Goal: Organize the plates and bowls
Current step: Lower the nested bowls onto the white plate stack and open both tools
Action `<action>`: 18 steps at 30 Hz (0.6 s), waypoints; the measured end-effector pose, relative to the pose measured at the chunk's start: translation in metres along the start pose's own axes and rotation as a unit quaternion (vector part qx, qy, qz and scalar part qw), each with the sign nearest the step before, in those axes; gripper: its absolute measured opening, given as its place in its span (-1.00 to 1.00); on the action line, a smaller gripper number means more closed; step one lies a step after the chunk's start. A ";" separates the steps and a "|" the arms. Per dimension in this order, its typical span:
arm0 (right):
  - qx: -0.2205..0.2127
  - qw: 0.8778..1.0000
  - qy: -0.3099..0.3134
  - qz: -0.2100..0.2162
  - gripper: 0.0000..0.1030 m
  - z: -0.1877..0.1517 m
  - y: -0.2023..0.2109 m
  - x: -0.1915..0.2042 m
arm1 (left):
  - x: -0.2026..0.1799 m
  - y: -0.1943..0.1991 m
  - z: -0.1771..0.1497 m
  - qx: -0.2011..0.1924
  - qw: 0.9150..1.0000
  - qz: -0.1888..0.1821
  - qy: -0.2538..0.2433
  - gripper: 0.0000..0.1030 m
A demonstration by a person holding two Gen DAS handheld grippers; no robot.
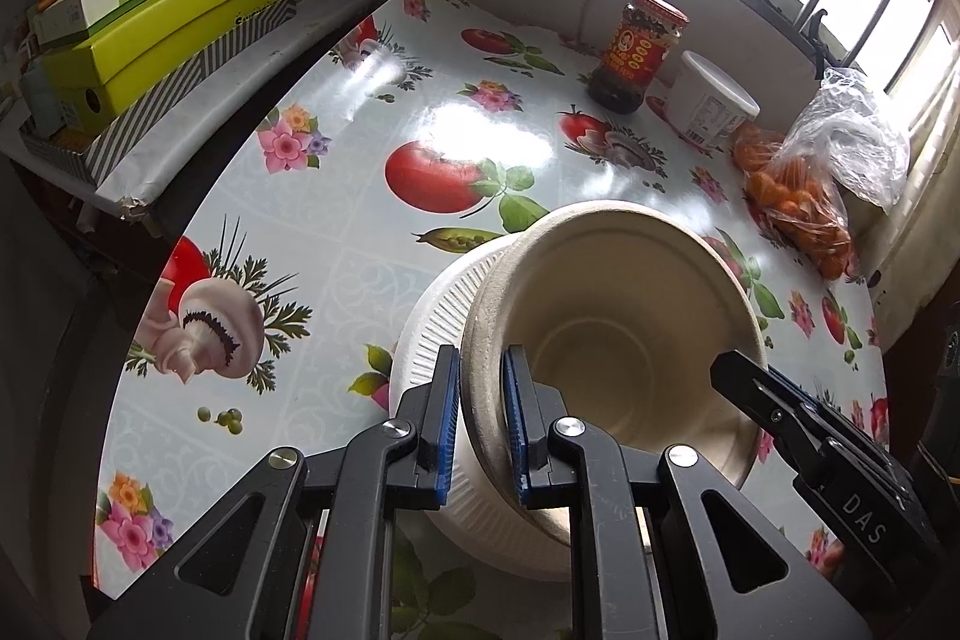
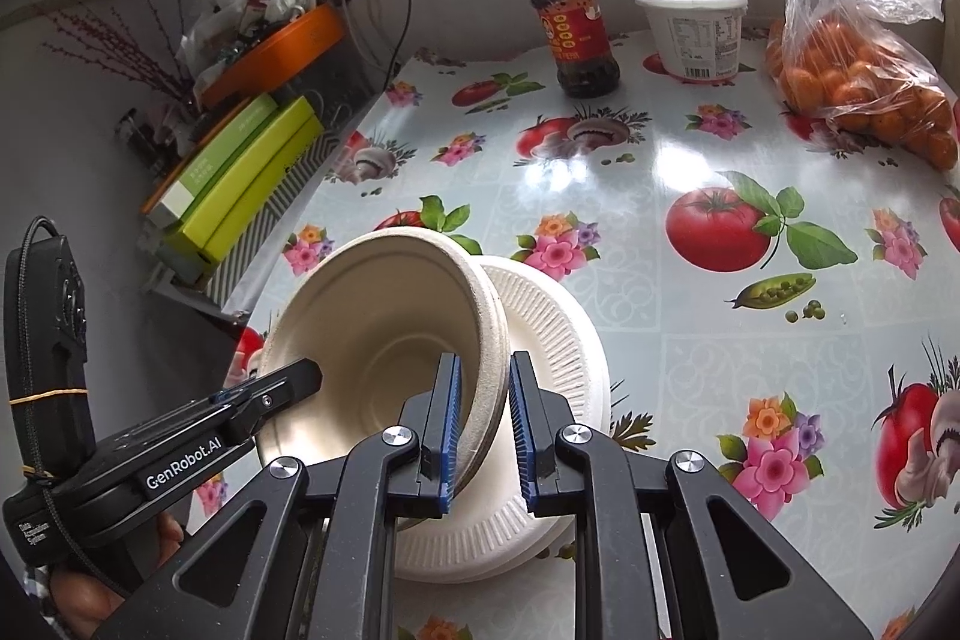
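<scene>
While both grippers angle downward, left gripper (image 1: pixel 483 418) and right gripper (image 2: pixel 485 424) pinch opposite rims of the bowl (image 1: pixel 630 316); the ribbed plate (image 2: pixel 552 340) beneath is partly hidden.

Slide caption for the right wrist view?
Both grippers clamp a bowl stack's rim above ribbed plates.

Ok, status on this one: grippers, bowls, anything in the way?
Left hand-held gripper and right hand-held gripper both clamped on opposite rims of the bowl stack. Stack tilted over the ribbed plates. Jar and tub well clear.
</scene>
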State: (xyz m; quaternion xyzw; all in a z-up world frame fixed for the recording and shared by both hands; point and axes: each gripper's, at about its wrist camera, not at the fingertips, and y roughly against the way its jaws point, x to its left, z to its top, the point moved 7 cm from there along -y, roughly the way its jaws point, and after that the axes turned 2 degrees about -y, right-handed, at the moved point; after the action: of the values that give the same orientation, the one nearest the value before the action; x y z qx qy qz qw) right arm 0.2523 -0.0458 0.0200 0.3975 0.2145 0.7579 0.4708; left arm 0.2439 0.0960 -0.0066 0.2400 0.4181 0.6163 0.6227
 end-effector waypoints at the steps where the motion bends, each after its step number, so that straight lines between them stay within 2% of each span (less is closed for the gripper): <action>1: -0.001 1.000 0.002 -0.003 -0.64 0.000 0.000 0.000 | 0.000 0.000 0.000 0.000 1.000 0.002 -0.001 -0.67; 7: -0.003 1.000 0.003 -0.005 -0.43 0.001 0.001 -0.001 | 0.001 0.000 -0.001 -0.001 1.000 0.001 0.000 -0.51; 14: -0.006 1.000 0.005 -0.005 -0.27 0.001 0.002 0.000 | 0.001 0.001 -0.001 -0.005 1.000 -0.004 0.002 -0.49; 15: -0.006 1.000 0.006 -0.005 -0.23 0.001 0.002 0.000 | 0.001 0.002 -0.001 -0.006 1.000 -0.005 0.003 -0.45; 17: -0.006 1.000 0.006 -0.004 -0.21 0.001 0.002 0.000 | 0.001 0.003 0.000 -0.009 1.000 -0.009 0.005 -0.14; 18: -0.006 1.000 0.006 -0.003 -0.20 0.001 0.002 0.000 | 0.000 0.003 0.000 -0.009 1.000 -0.011 0.005 -0.13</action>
State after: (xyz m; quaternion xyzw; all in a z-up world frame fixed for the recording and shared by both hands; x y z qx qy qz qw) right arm 0.2523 -0.0466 0.0221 0.3887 0.2140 0.7602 0.4746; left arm 0.2419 0.0967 -0.0043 0.2270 0.4183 0.6142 0.6295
